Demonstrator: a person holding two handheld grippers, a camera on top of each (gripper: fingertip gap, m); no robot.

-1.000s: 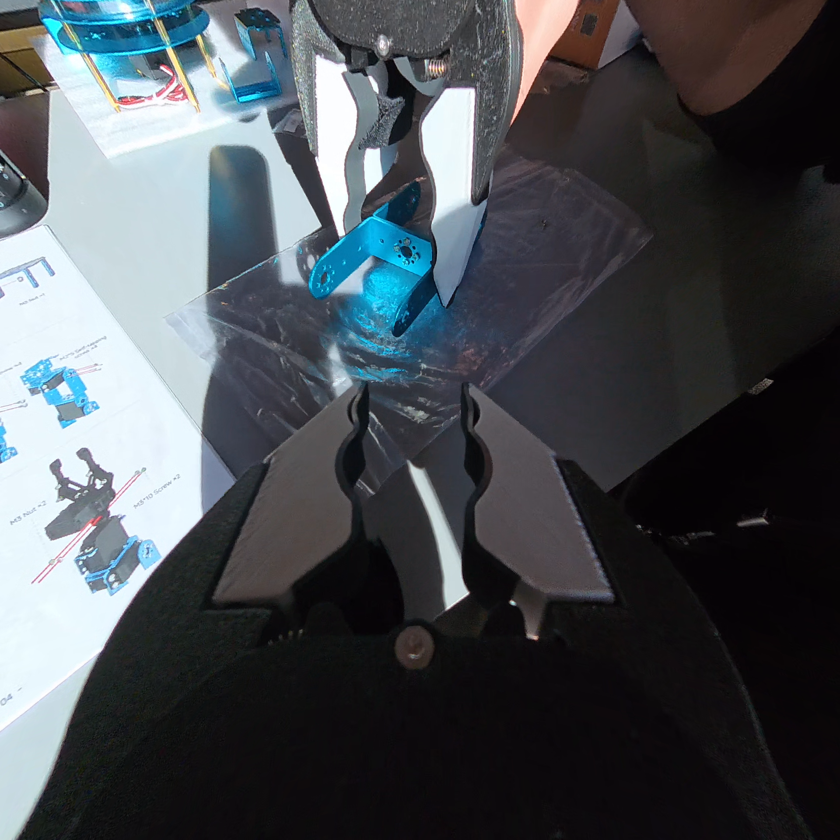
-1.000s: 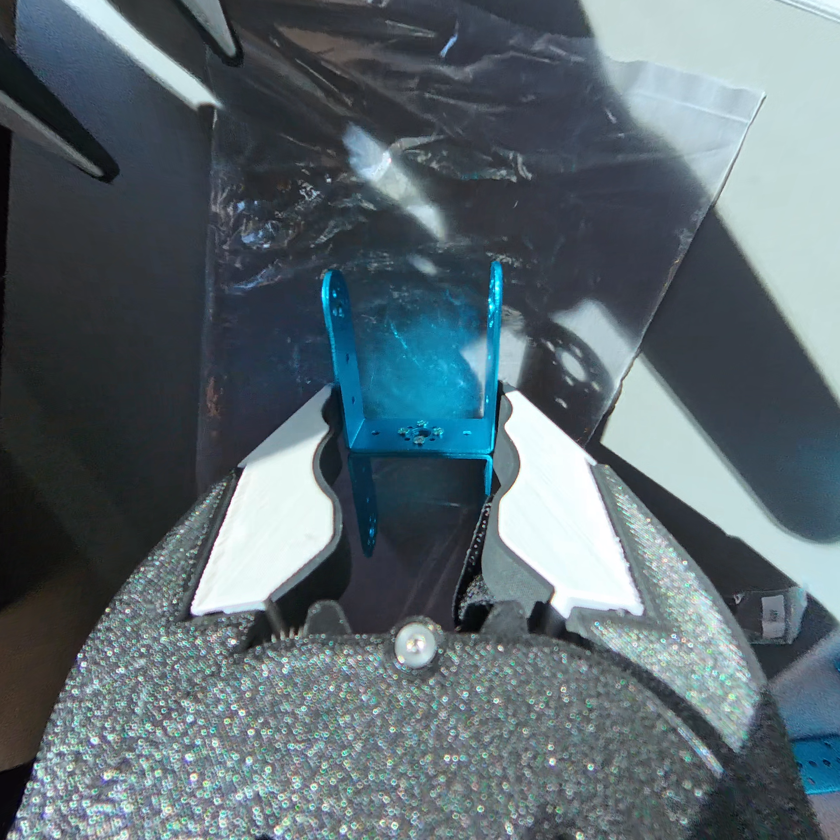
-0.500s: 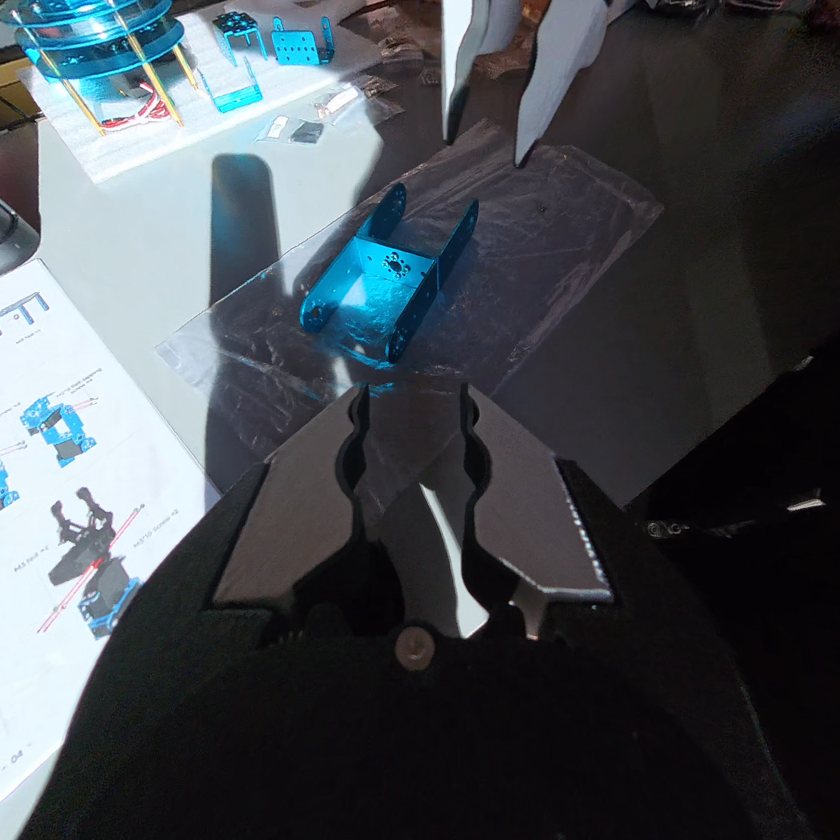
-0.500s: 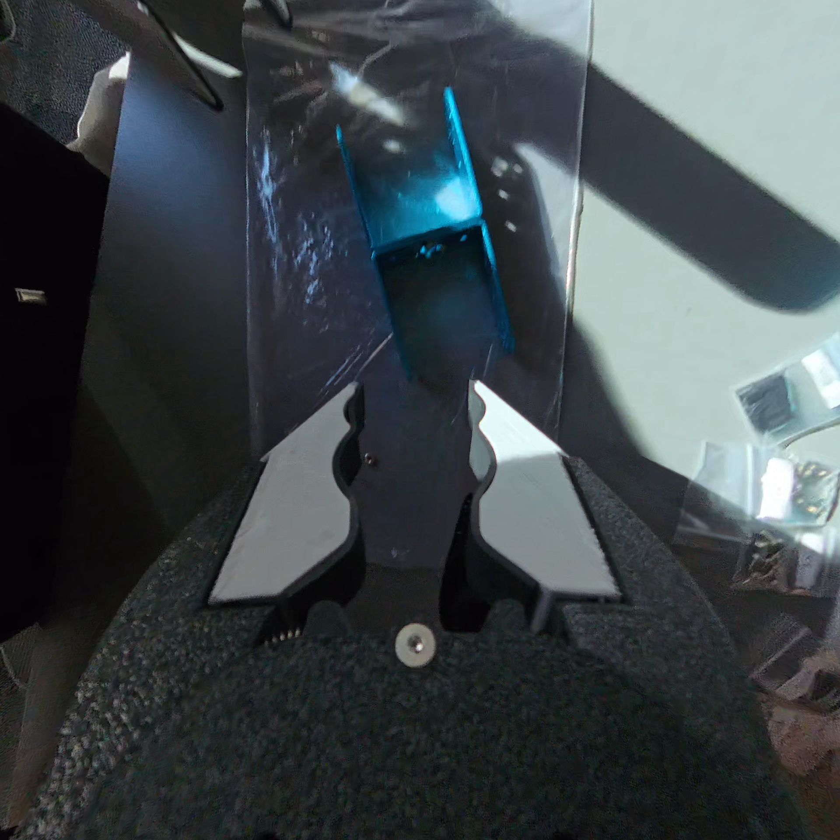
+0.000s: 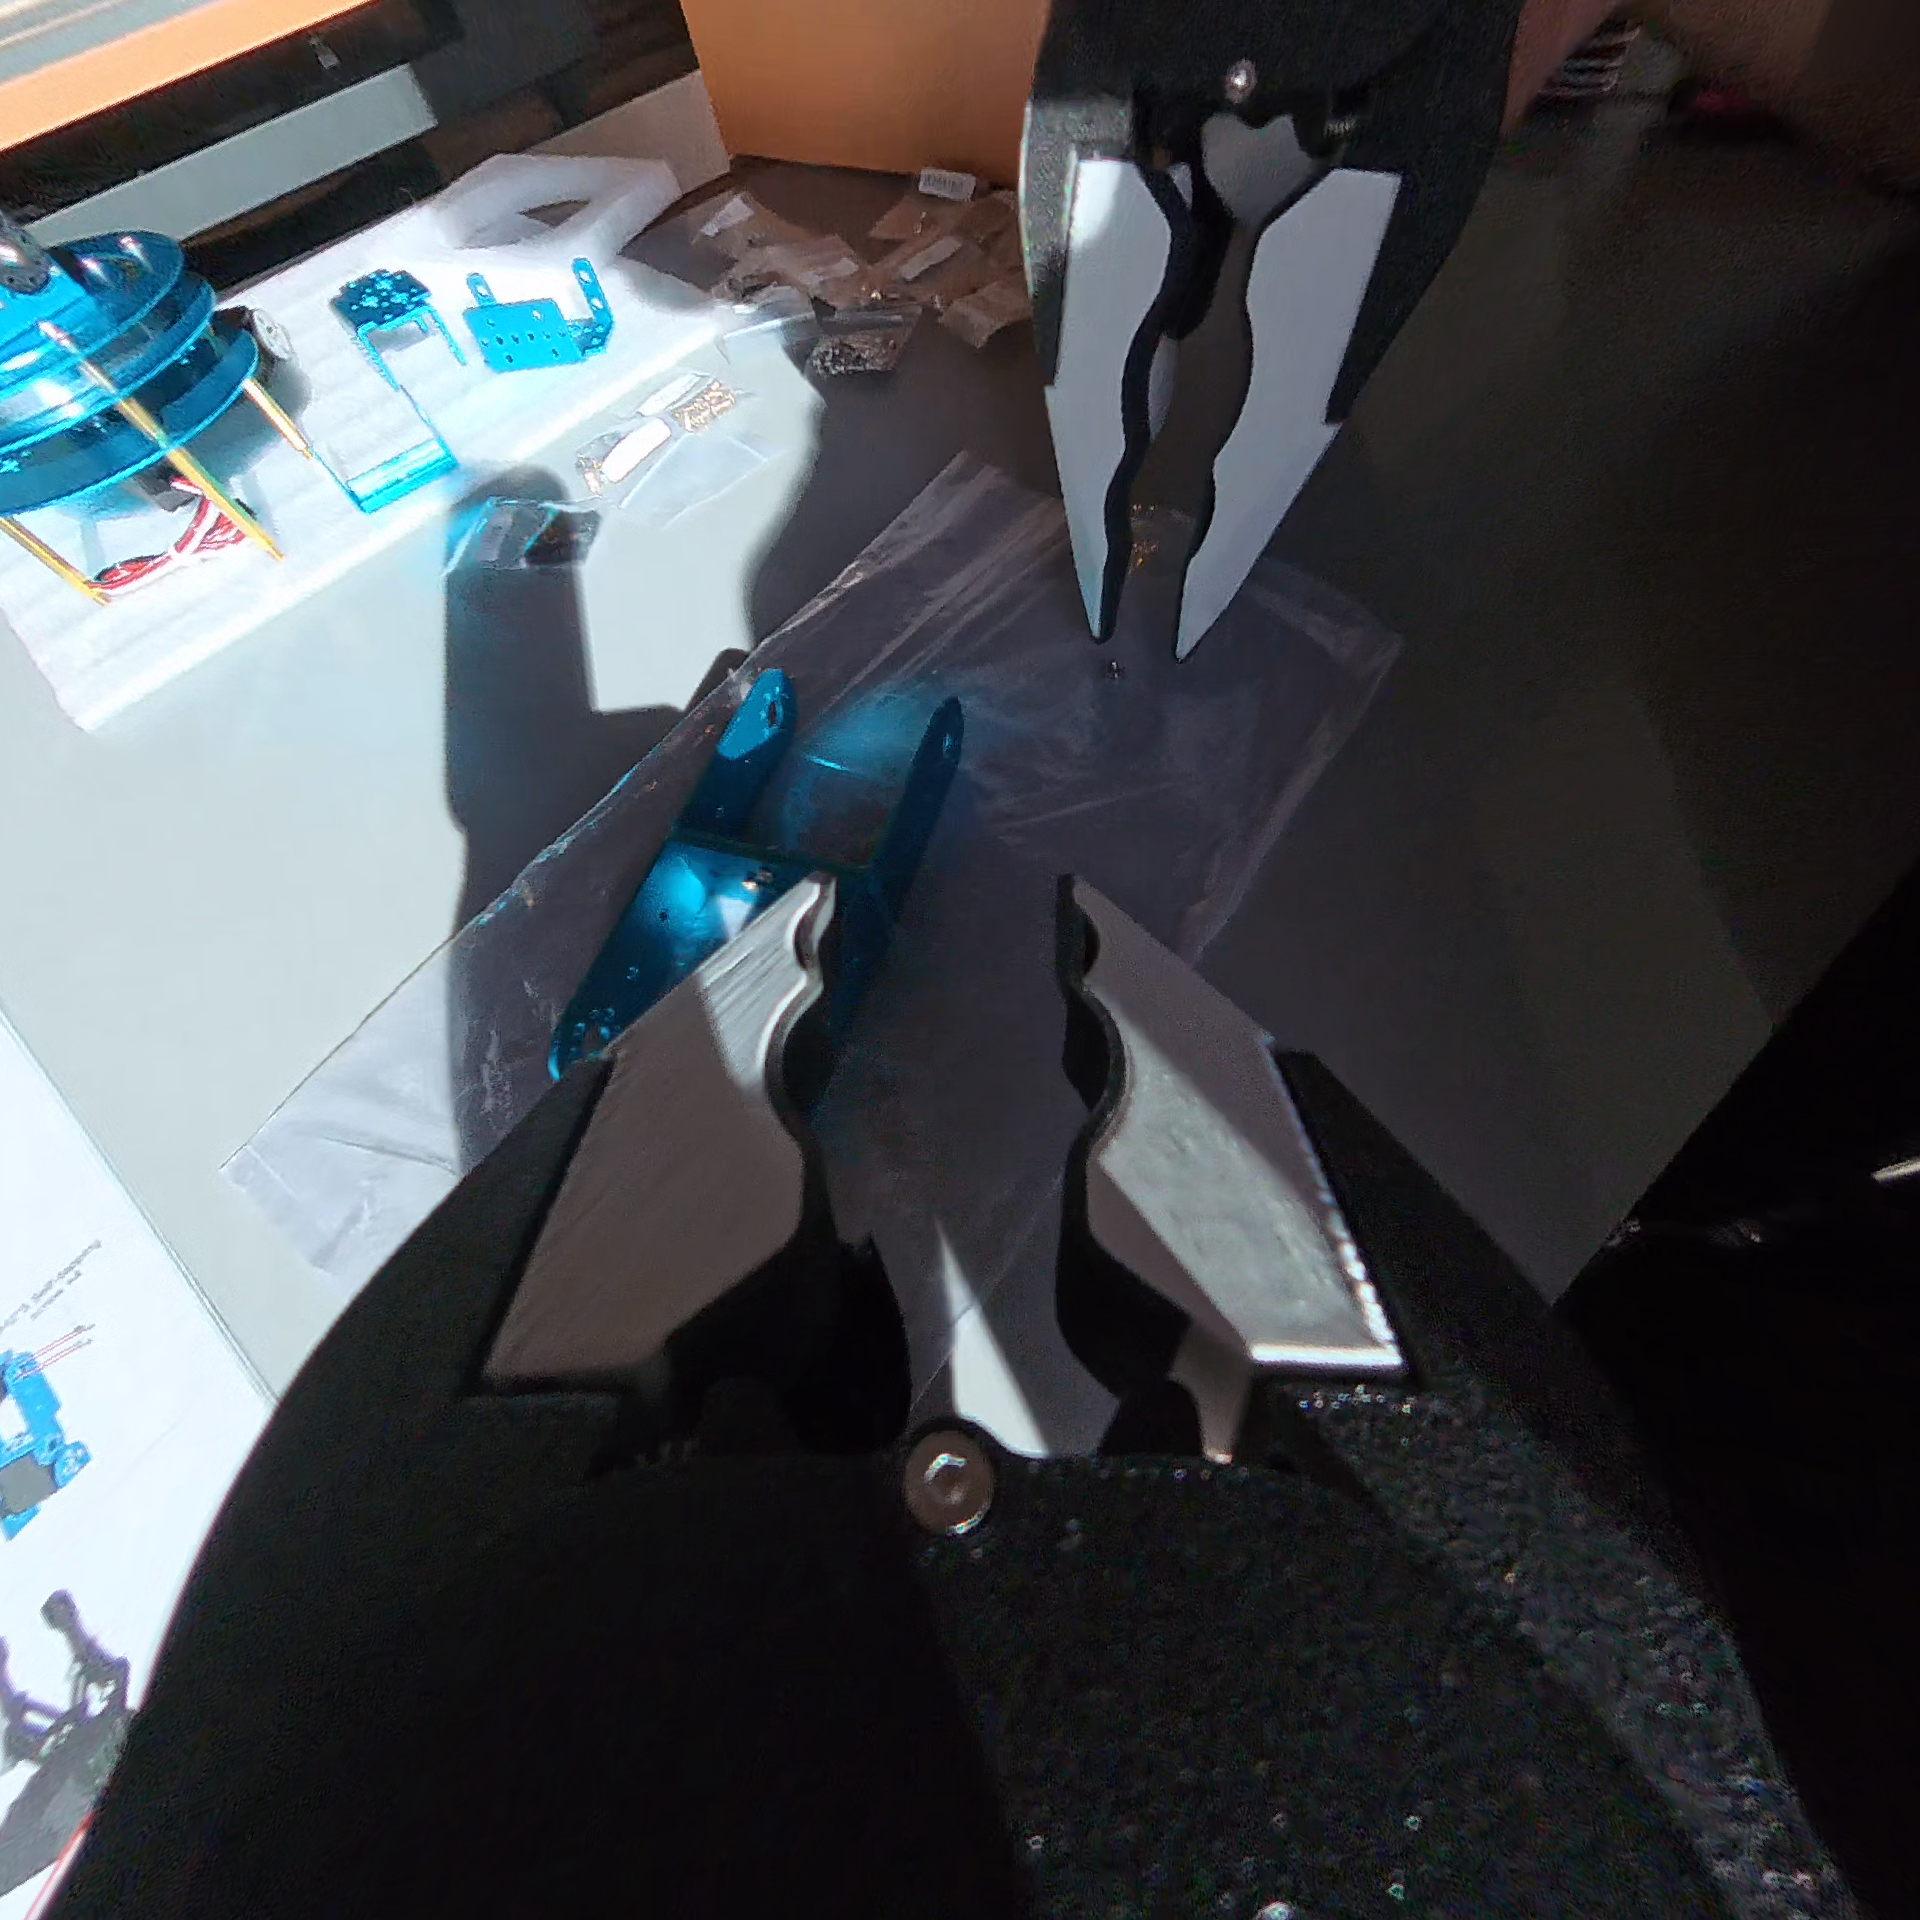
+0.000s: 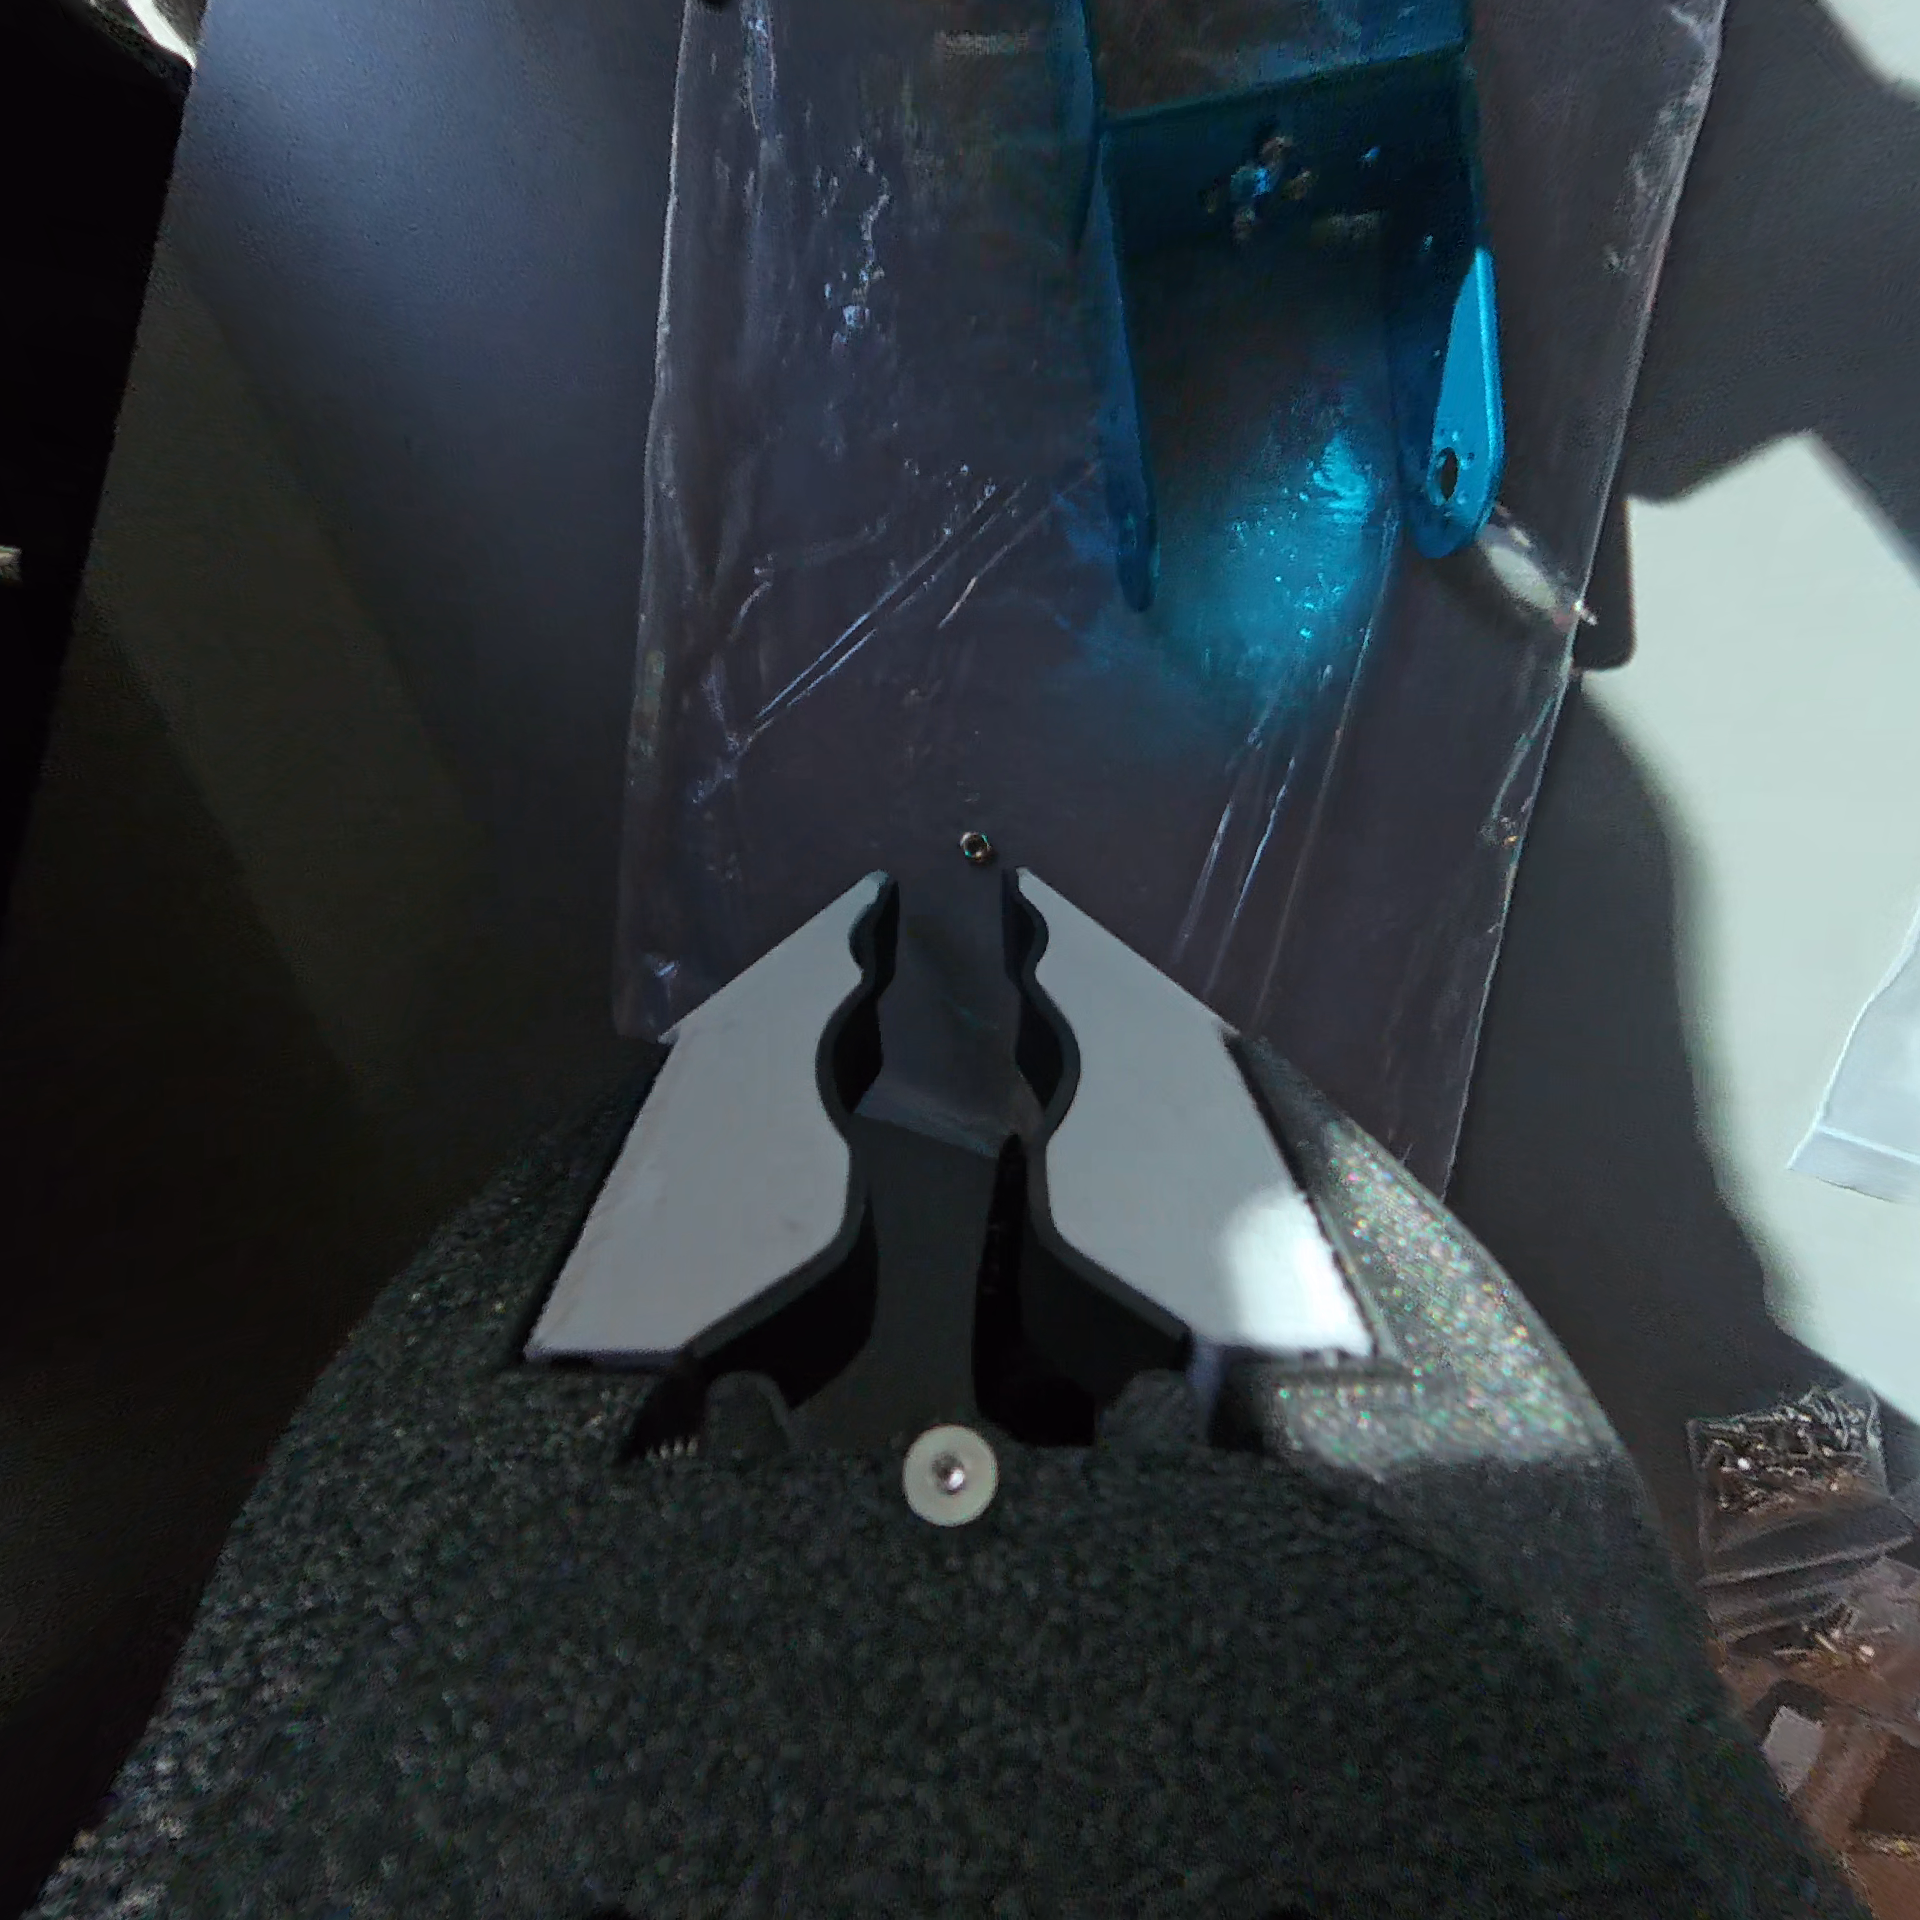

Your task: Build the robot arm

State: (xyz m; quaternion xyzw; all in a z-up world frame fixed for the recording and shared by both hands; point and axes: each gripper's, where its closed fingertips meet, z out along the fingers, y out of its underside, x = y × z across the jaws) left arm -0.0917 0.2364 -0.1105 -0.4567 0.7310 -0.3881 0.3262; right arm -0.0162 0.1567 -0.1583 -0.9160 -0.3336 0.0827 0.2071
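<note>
A blue metal U-bracket lies on a clear plastic bag on the table. My left gripper is open and empty. Its left fingertip sits just in front of the bracket's near end. My right gripper points down at the bag's far end, jaws a narrow gap apart, holding nothing. A tiny screw lies on the bag just below its tips. In the right wrist view the right gripper is just short of the screw. The bracket lies farther ahead on the bag.
A blue round platform on brass posts and more blue brackets sit on white foam at the far left. Small bags of hardware and a cardboard box lie behind. An instruction sheet is at the left. Screw bags are at the right. Spacing between my two grippers at the tips: around 12 cm.
My right gripper let go of the bracket, lifted away, moved to the bag's far end and narrowed its jaws. The bracket now lies on the bag. My left gripper moved closer to it.
</note>
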